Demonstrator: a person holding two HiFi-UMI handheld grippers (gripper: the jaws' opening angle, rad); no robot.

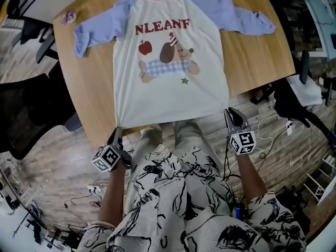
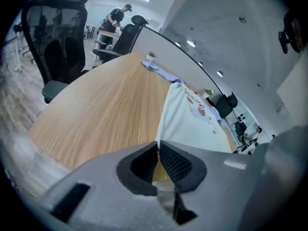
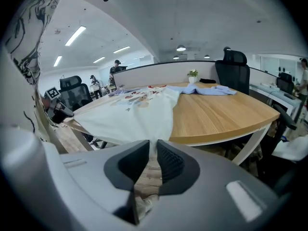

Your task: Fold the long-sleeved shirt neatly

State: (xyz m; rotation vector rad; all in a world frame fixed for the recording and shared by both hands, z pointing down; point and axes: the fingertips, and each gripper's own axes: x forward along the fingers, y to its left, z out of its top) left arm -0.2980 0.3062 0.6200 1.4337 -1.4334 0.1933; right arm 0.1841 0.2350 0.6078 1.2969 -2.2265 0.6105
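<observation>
The long-sleeved shirt (image 1: 168,83) lies flat and face up on the wooden table (image 1: 257,51), with its red collar at the far side and its blue sleeves spread out to left and right. Its hem sits at the near edge. Each tong is clamped on a bottom corner of that hem — the left gripper (image 1: 117,132) on the left corner, the right gripper (image 1: 229,112) on the right. The cream cloth is pinched between nearly closed jaws and pulled to a point at each grip.
</observation>
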